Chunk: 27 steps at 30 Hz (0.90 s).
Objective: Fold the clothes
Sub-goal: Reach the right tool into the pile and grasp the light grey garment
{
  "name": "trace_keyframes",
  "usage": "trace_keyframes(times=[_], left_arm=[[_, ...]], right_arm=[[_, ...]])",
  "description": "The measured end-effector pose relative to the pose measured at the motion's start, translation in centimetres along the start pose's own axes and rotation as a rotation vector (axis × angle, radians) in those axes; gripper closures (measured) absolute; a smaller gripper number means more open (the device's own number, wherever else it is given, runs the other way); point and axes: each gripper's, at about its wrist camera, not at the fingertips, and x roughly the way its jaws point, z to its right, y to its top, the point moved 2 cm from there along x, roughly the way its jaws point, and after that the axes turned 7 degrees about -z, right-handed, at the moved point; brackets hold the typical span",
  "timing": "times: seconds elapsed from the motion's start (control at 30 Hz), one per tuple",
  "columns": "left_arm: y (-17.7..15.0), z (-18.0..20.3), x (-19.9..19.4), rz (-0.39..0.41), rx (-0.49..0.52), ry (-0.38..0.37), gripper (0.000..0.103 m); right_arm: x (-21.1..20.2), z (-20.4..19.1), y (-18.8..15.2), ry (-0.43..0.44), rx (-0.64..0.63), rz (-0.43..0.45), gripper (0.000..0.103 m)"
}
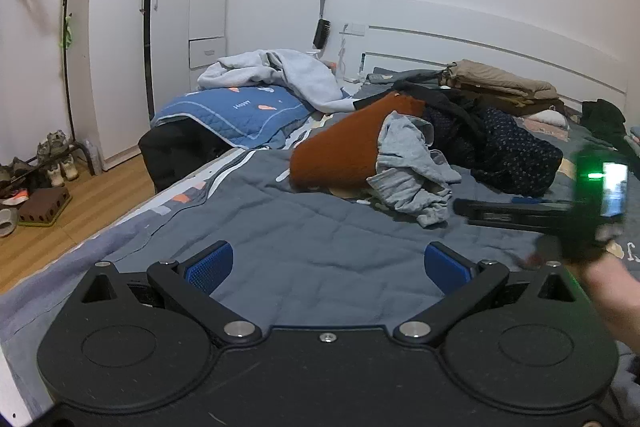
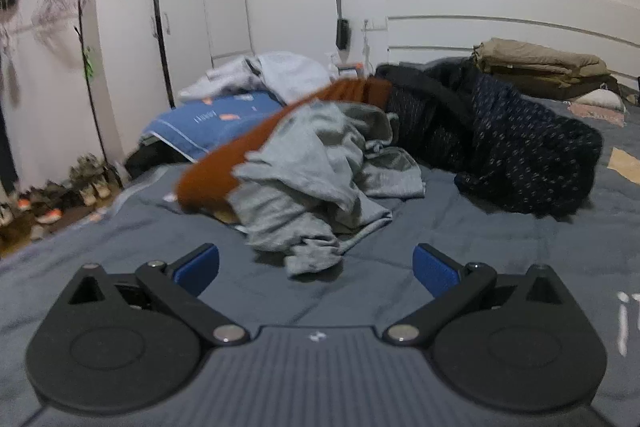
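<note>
1. Grippers: left gripper (image 1: 326,269) and right gripper (image 2: 316,269) both stood wide open over the bed (image 1: 320,247), blue pads well apart, nothing held between them. In the left view the right gripper showed side-on at the right edge, in a hand, its tips near the grey garment; blurred.

2. Clothes: crumpled grey garment (image 2: 320,179) lay on the bed just ahead of the right gripper, a loose end nearest its jaws. It rested against an orange piece (image 1: 340,151); a dark patterned garment (image 2: 528,163) was heaped just beside, to the right. A pale garment (image 1: 276,71) lay rumpled further back, on a blue quilt (image 1: 236,115). A tan folded stack (image 1: 500,83) sat near the headboard.

3. Step, as judged: reaching for the next piece, most likely the grey one, since the right gripper pointed straight at it. The stack suggested some pieces already lay folded; who folded them, or when, could not be told.

4. Next move would call for closing on an edge or corner of the grey garment, lifting it clear of the orange piece, and spreading it flat on the bare bed in front.

5. Hard to read: right view smeared. Grey garment's type, collar and sleeves not made out. Whether the orange piece was clothing or a cushion, unclear. Dark bundle under the quilt unidentified.
</note>
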Motion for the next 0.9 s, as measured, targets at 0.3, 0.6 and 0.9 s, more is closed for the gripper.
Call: trace_keyframes(times=[0.3,0.6,0.9], left_arm=[[-0.1,-0.5,0.2,0.013,-0.006,-0.025,0.000],[-0.2,-0.2,0.2,0.033,0.048,-0.037,0.000],[0.1,-0.7,-0.3,0.048,0.032,-0.040,0.000]], right_arm=[[7.6,0.3,0.5,-0.010,-0.052,-0.050,0.007],[11.8,-1.5,0.9,-0.034,-0.112,-0.117,0.083],[6.0,-1.9,1.1,0.058,-0.095,-0.037,0.094]])
